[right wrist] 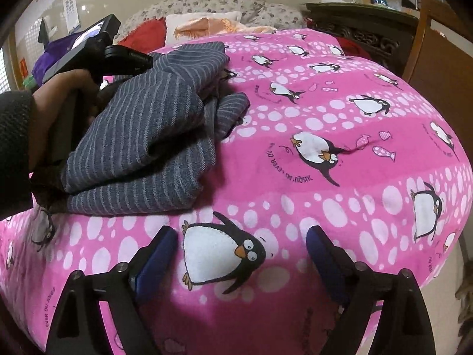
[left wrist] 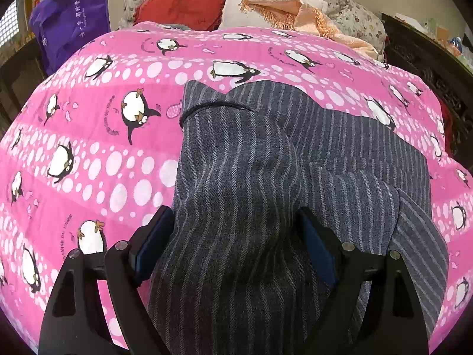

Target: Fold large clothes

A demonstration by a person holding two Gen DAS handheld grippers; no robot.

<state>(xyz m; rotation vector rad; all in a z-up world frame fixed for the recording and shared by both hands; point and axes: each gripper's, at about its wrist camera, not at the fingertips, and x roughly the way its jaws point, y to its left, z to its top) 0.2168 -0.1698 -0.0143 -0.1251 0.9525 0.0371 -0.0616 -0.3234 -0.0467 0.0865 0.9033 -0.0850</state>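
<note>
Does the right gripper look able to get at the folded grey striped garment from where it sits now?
Probably yes. The right gripper is open over bare pink penguin-print blanket, and the folded grey striped garment lies just up and left of it with nothing between.

Matt woven pinstriped garment (left wrist: 236, 177), soft fleecy penguin blanket (left wrist: 88, 148), black plastic tongs (right wrist: 241, 251)

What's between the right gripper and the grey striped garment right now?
Only bare pink penguin blanket. In the right wrist view, the right gripper stands open over a printed penguin, apart from the grey striped garment up-left.
</note>
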